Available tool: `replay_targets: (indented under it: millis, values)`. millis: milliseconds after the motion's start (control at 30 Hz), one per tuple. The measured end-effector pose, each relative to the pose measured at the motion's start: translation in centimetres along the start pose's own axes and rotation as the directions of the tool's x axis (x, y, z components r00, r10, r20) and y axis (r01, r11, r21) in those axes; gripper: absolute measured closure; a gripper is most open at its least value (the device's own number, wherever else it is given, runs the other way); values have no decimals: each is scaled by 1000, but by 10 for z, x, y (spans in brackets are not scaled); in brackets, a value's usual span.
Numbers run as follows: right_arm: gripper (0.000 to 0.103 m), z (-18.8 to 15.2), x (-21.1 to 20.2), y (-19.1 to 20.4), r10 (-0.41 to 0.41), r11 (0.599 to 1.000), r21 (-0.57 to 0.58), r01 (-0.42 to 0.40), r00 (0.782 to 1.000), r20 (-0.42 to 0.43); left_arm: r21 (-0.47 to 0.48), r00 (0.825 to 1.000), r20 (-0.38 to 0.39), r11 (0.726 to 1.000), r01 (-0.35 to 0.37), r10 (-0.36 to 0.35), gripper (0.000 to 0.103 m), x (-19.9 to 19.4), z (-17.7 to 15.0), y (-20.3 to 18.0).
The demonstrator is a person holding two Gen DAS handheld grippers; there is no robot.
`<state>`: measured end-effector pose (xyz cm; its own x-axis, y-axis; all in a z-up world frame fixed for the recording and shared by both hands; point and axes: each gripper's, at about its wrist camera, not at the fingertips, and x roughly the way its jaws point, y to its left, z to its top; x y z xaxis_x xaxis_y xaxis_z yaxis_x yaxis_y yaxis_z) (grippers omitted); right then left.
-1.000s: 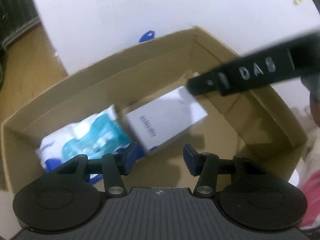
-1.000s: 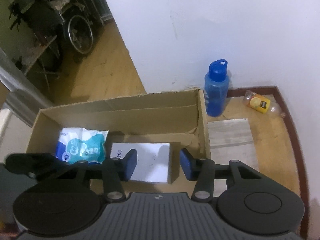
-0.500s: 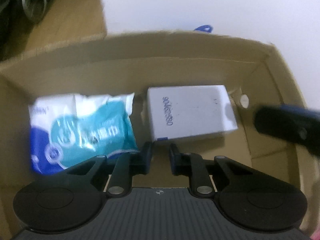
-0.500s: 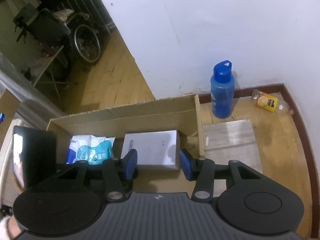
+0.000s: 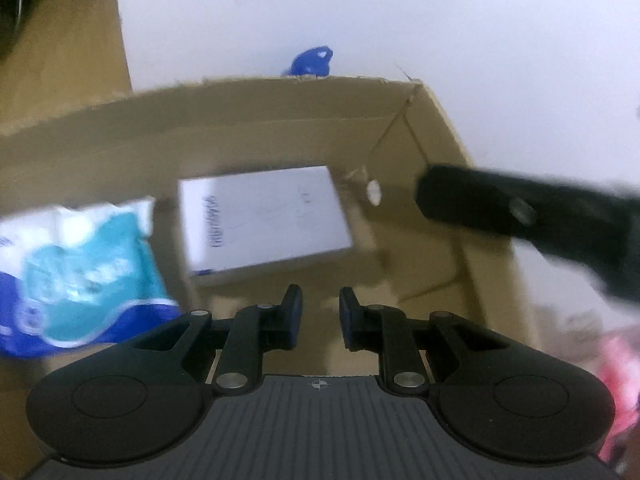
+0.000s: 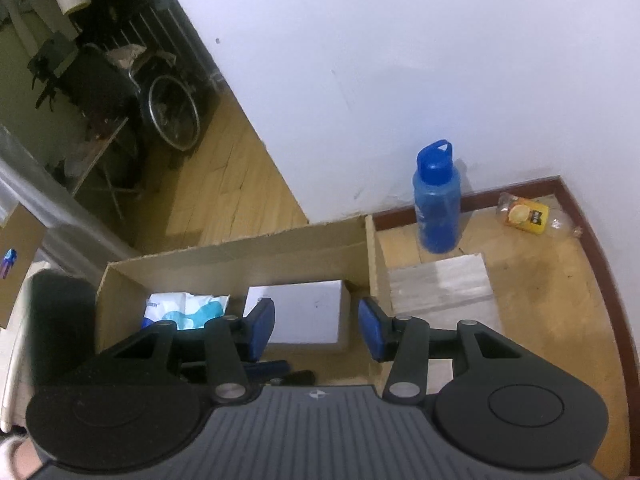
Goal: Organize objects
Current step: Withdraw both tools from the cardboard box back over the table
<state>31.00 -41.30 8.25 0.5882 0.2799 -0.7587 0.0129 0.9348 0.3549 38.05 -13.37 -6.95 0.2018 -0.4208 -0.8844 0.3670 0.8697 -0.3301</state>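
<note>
An open cardboard box (image 5: 248, 120) stands on the floor by the white wall. Inside lie a white carton (image 5: 264, 220) and a blue and teal soft pack (image 5: 80, 272) to its left. My left gripper (image 5: 320, 316) hovers low over the box's near side, its jaws a narrow gap apart and empty. The other gripper's black body (image 5: 520, 216) crosses at the right. In the right wrist view the box (image 6: 240, 256), the carton (image 6: 304, 312) and the pack (image 6: 188, 308) sit below my right gripper (image 6: 316, 328), which is open and empty above the box.
A blue water bottle (image 6: 436, 200) stands against the wall right of the box; its cap (image 5: 312, 60) shows over the box's rim. A grey board (image 6: 440, 284) and a lying plastic bottle (image 6: 528, 216) are on the floor. A wheelchair (image 6: 172, 108) stands at the far left.
The left gripper's jaws have closed from wide to a narrow gap, then parted slightly, as it swung over the box. The right gripper has risen and pulled back, staying open.
</note>
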Motion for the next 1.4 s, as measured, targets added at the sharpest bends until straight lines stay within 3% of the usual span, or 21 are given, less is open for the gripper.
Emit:
replay_targets:
  millis: [67, 133, 233, 300, 433, 467, 567, 733, 800, 833, 867, 933, 1000, 1100, 1167, 1233, 1300, 1400]
  values:
    - [53, 2, -4, -5, 19, 999, 26, -19, 1000, -2, -108, 998, -11, 993, 56, -58, 84, 11, 8, 3]
    - [53, 2, -6, -8, 29, 999, 37, -29, 1000, 6, -149, 997, -3, 985, 82, -83, 83, 21, 14, 0]
    - [52, 5, -11, -10, -12, 1000, 15, 12, 999, 39, -177, 999, 17, 983, 52, -50, 84, 26, 15, -6]
    - [52, 6, -12, -17, -3, 999, 34, 2, 1000, 31, -247, 997, 39, 966, 74, -67, 84, 29, 13, 1]
    - [52, 4, -11, -28, -1, 998, 55, 0, 1000, 26, -370, 996, 84, 927, 63, -35, 84, 30, 5, 20]
    - [52, 3, -11, -30, 1, 998, 62, -3, 1000, 25, -380, 995, 83, 921, 86, -59, 84, 30, 4, 24]
    - [52, 2, -11, -37, 11, 996, 87, -14, 999, 30, -328, 987, 48, 931, 160, -153, 84, 28, 2, 20]
    - [52, 3, -10, -44, 0, 994, 107, -5, 999, 47, -175, 978, 131, 967, 187, -165, 84, 11, 5, -2]
    - [52, 3, -10, -45, -14, 994, 107, 8, 999, 52, -31, 984, 166, 997, 73, -66, 83, 8, 14, -27]
    - [52, 2, -11, -46, -30, 995, 99, 24, 998, 58, 94, 981, 192, 995, -39, 21, 83, 7, 14, -43]
    - [52, 2, -11, -45, -45, 996, 80, 40, 997, 60, 245, 966, 232, 955, -168, 111, 79, 8, 12, -61]
    - [52, 1, -9, -43, -72, 997, 32, 70, 996, 48, 445, 943, 264, 841, -307, 205, 74, 11, 4, -82]
    - [52, -1, -2, -42, -78, 997, 8, 78, 997, 20, 533, 945, 240, 784, -318, 220, 62, 22, 0, -92]
    - [52, -6, 10, -40, -103, 995, -14, 102, 995, -18, 555, 942, 249, 763, -331, 227, 57, 37, 1, -98]
    - [52, -11, 20, -41, -110, 994, -23, 109, 993, -48, 561, 935, 277, 752, -346, 223, 56, 26, 2, -89]
    - [53, -14, 26, -44, -104, 994, -21, 103, 992, -67, 593, 939, 231, 728, -344, 255, 53, 32, 1, -84]
    - [56, -18, 31, -42, -106, 994, -32, 103, 991, -81, 627, 932, 250, 690, -362, 262, 47, 39, -4, -85]
    - [68, -21, 34, -43, -86, 996, -25, 85, 992, -88, 610, 931, 242, 703, -366, 274, 47, 38, -4, -84]
